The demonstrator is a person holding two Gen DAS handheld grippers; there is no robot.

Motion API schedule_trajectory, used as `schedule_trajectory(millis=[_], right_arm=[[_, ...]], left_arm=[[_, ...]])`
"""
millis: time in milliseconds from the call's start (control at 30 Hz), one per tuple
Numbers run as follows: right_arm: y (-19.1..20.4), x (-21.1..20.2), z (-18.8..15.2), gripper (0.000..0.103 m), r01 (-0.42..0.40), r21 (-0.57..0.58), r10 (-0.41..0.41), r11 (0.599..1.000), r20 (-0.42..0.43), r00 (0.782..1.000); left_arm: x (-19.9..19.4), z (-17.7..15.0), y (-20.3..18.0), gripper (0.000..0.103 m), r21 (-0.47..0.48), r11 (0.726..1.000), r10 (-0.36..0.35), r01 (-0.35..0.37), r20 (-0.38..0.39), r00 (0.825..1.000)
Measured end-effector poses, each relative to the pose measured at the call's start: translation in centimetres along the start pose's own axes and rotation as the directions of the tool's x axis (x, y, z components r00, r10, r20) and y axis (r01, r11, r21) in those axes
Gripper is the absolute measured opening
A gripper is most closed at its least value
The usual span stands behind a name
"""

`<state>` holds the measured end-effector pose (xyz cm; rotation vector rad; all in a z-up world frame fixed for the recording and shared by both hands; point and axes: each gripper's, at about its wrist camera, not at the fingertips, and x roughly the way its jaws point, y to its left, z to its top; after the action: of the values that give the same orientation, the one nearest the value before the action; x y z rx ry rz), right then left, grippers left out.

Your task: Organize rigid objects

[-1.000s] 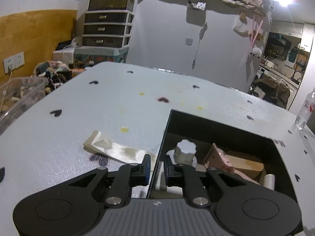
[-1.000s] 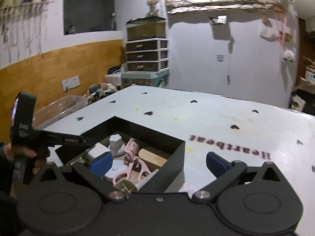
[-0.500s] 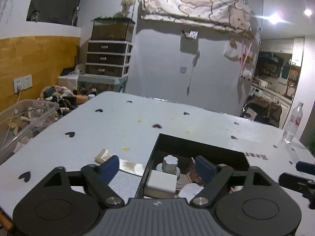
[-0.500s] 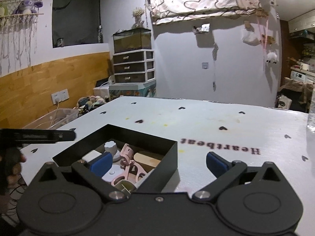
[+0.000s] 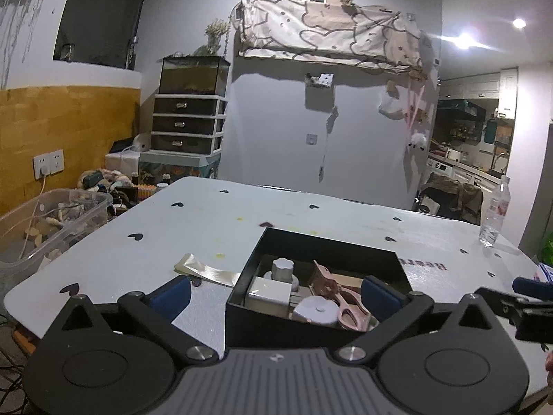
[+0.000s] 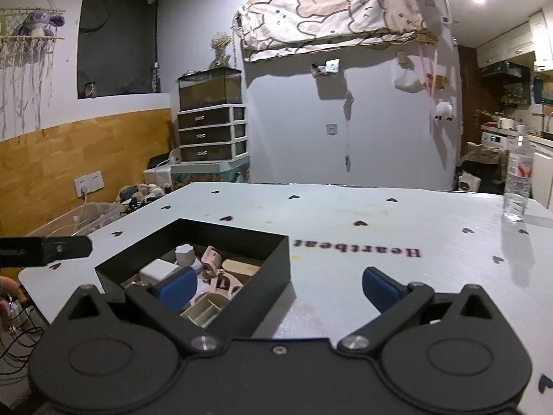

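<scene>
Right gripper [image 6: 278,285] has its jaws spread wide with nothing between them, hanging over the white table [image 6: 345,228]. Black box [image 6: 221,269] sits at the left, stuffed with a white block [image 6: 157,269], pink scissors [image 6: 216,278] and a wooden piece [image 6: 242,266]. Water bottle [image 6: 517,180] stands far right.

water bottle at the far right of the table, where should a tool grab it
Probably the straight body of the water bottle, around its label, coming in level from the side. It stands upright and alone near the table edge, so nothing blocks a side approach.
</scene>
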<state>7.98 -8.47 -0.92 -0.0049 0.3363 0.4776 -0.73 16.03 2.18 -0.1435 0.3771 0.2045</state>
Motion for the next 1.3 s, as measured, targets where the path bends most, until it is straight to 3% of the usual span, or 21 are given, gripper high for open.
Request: schedule_trajectory(millis=[767,1300], right_arm=[[0.6,-6.0,-1.2,0.103,0.041,-0.031,-0.038,0.999,0.095,0.995],[0.7,-6.1,-1.2,0.103,0.052,-0.021,-0.051,0.998,0.081,0.995]], left_arm=[[-4.4,-2.5,-3.0,0.103,0.067,0.998,-0.018,0.015,0.045,0.999],[-4.7,-2.6,-2.9,0.103,0.062,0.998,-0.011,0.008,0.045,0.999]])
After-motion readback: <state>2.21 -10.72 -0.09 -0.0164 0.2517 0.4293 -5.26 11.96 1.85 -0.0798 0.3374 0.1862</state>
